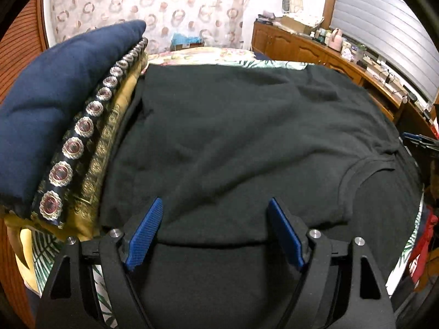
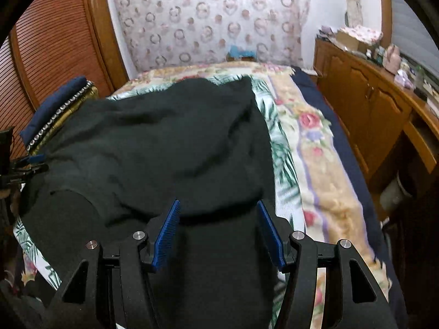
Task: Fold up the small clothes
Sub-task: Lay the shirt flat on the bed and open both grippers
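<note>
Left wrist view shows you the black T-shirt [image 1: 233,142] spread over the bed [image 1: 208,54], its ribbed neckline [image 1: 354,175] curving off to the right and a folded layer edge crossing just ahead of your left tool [image 1: 215,230]; that tool stands released, blue pads well apart with cloth under the gap but nothing pinched; beside the shirt on the left sits a stack of folded fabric, a navy piece [image 1: 63,104] over a gold brocade one [image 1: 109,126] with a beaded trim between them, touching or just beside the shirt's edge, I cannot tell which.

Right wrist view gives you the same black T-shirt [image 2: 164,142] lying rumpled across the leaf-print sheet [image 2: 282,159]; your right tool [image 2: 218,233] hangs over its near part, jaws parted about halfway and gripping nothing that I can see; the cloth's right edge runs just beside the right pad.

Expect the shirt to handle as light, limp knit; it will sag, drag and wrinkle rather than hold any shape; it looks neither slippery nor fragile, though a shallow pinch may catch only the top layer. Take hold at an edge rather than mid-panel: the hem corner or side seam nearest each tool, pinching through both layers; keep clear of the neckline, which I judge will stretch and skew the fold; lift both sides evenly so that the fabric travels flat.
</note>
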Tool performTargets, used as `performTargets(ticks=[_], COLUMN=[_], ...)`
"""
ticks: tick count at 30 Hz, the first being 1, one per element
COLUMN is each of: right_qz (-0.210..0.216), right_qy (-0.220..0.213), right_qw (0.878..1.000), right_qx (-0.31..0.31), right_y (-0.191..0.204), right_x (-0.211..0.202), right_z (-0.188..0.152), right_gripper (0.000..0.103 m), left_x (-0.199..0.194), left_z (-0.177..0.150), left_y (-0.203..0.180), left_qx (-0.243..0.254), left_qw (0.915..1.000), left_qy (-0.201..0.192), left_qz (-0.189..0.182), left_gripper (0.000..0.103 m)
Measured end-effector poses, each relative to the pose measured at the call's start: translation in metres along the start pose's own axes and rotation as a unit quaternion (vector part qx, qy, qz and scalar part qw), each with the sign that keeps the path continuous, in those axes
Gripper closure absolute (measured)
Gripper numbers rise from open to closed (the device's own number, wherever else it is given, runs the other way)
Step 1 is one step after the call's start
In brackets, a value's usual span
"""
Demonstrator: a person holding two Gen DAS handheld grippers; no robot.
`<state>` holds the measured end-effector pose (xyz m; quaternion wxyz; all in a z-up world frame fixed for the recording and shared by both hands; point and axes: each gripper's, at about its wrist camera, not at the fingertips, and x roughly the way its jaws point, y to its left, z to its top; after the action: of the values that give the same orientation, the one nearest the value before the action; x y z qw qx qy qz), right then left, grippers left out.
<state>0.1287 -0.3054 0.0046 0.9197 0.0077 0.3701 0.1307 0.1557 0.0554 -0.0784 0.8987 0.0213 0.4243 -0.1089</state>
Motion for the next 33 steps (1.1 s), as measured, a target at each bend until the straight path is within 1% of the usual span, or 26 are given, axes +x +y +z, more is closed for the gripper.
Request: performTargets(ticks=[3, 4, 7, 8, 12, 16, 18, 21, 24, 32, 33], right_qz=[-0.001, 0.0, 0.005, 0.004, 0.004, -0.014, -0.026, -0.031, -0.048, -0.05, -0.047], right_qy=[0.01, 0.01, 0.01, 0.01, 0.005, 0.011, 0.015, -0.001, -0.006, -0.009, -0.009], right_qw=[1.0, 1.0, 1.0, 1.0, 1.0, 1.0, 0.999, 0.999, 0.998, 0.998, 0.998], right_qx=[0.004, 0.003, 0.002, 0.003, -0.006, -0.008, -0.01, -0.02, -0.035, -0.034, -0.032], right_y=[-0.001, -0.001, 0.006, 0.008, 0.014, 0.01, 0.014, 0.018, 0.026, 0.028, 0.027], right_x=[0.006, 0.007, 0.012, 0.014, 0.023, 0.041, 0.048, 0.046, 0.047, 0.044, 0.044], right_z=[0.008, 0.012, 0.026, 0.031, 0.04, 0.04, 0.035, 0.029, 0.025, 0.025, 0.025], right_gripper=[0.043, 0.043, 0.043, 0.043, 0.043, 0.043, 0.043, 0.043, 0.043, 0.043, 0.043], left_x=[0.002, 0.003, 0.005, 0.006, 0.012, 0.013, 0.013, 0.013, 0.014, 0.01, 0.007], left_z=[-0.001, -0.001, 0.0, 0.0, 0.005, 0.006, 0.006, 0.005, 0.004, -0.002, -0.005], left_y=[-0.009, -0.01, -0.01, -0.012, -0.013, -0.013, -0.014, -0.014, -0.015, -0.013, -0.013], left_qx=[0.017, 0.016, 0.017, 0.02, 0.024, 0.025, 0.025, 0.025, 0.026, 0.015, 0.012], left_qw=[0.9997, 0.9997, 0.9997, 0.9997, 0.9996, 0.9996, 0.9996, 0.9996, 0.9995, 0.9997, 0.9998], left_qy=[0.005, 0.005, 0.007, 0.009, 0.012, 0.013, 0.013, 0.013, 0.012, 0.013, 0.01], left_qz=[0.017, 0.017, 0.014, 0.013, 0.009, 0.009, 0.009, 0.01, 0.012, 0.015, 0.013], left_gripper=[0.023, 0.023, 0.018, 0.015, 0.012, 0.011, 0.011, 0.011, 0.011, 0.012, 0.017])
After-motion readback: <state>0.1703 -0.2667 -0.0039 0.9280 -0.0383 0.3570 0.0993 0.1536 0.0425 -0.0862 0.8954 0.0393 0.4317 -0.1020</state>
